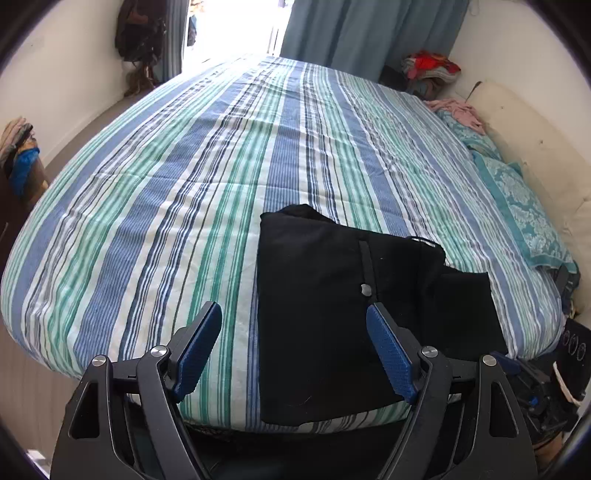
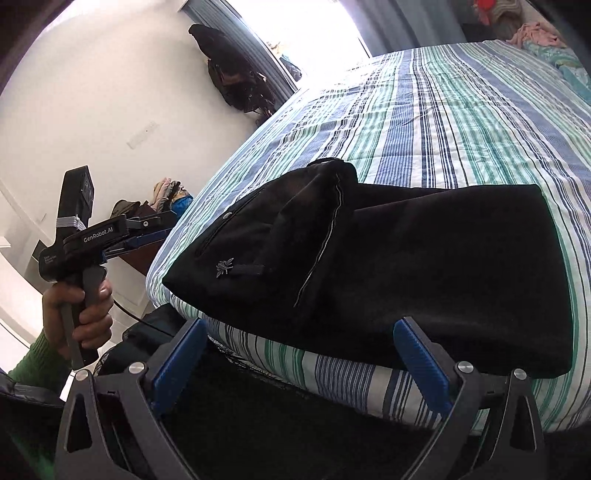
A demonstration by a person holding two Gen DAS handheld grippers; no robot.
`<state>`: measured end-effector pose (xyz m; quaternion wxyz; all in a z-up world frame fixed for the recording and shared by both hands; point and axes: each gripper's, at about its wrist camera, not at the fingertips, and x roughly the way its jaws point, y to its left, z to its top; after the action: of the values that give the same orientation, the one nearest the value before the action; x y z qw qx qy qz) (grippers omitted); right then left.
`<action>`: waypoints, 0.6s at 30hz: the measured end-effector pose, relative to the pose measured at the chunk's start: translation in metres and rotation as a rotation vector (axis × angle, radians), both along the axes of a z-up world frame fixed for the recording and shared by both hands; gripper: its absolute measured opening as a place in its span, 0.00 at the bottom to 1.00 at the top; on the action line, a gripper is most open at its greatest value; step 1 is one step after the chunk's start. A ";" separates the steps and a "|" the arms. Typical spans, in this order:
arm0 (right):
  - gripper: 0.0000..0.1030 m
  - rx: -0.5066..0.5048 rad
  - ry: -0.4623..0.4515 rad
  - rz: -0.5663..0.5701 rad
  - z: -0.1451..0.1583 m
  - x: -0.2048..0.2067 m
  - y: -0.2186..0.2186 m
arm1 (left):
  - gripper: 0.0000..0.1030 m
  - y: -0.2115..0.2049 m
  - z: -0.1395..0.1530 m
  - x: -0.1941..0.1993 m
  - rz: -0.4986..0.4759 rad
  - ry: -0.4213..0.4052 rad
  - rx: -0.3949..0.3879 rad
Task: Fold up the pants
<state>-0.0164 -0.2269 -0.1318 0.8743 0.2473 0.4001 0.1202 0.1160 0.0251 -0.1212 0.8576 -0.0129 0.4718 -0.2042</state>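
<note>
The black pants (image 1: 325, 295) lie folded into a thick bundle on the striped bed (image 1: 221, 177), at its near edge. A small metal button shows on top of them. My left gripper (image 1: 293, 308) is open just short of the bundle; its right finger overlaps the cloth in the picture and nothing is pinched. In the right wrist view the pants (image 2: 424, 258) hang slightly over the mattress edge. My right gripper (image 2: 300, 325) is open in front of them and holds nothing. A hand in a green sleeve holds the left gripper (image 2: 166, 225) off the bed's left corner.
A teal patterned pillow (image 1: 524, 206) and pink clothes (image 1: 458, 110) lie along the bed's right side by a cream headboard (image 1: 535, 147). Blue curtains (image 1: 362, 33) hang behind the bed. Dark bags (image 2: 229, 70) hang on the white wall. A heap of clothes (image 2: 170, 192) sits left of the bed.
</note>
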 end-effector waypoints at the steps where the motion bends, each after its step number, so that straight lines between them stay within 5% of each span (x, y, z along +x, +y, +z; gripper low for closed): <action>1: 0.98 -0.007 -0.005 0.005 0.001 0.001 0.001 | 0.80 0.002 -0.001 0.001 0.008 0.005 -0.003; 18: 0.98 0.006 0.011 0.035 -0.004 0.007 0.007 | 0.80 0.040 -0.015 0.010 0.129 0.073 -0.035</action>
<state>-0.0097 -0.2201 -0.1354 0.8691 0.2436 0.4087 0.1355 0.1264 0.0648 -0.1366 0.8510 -0.0657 0.4972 -0.1559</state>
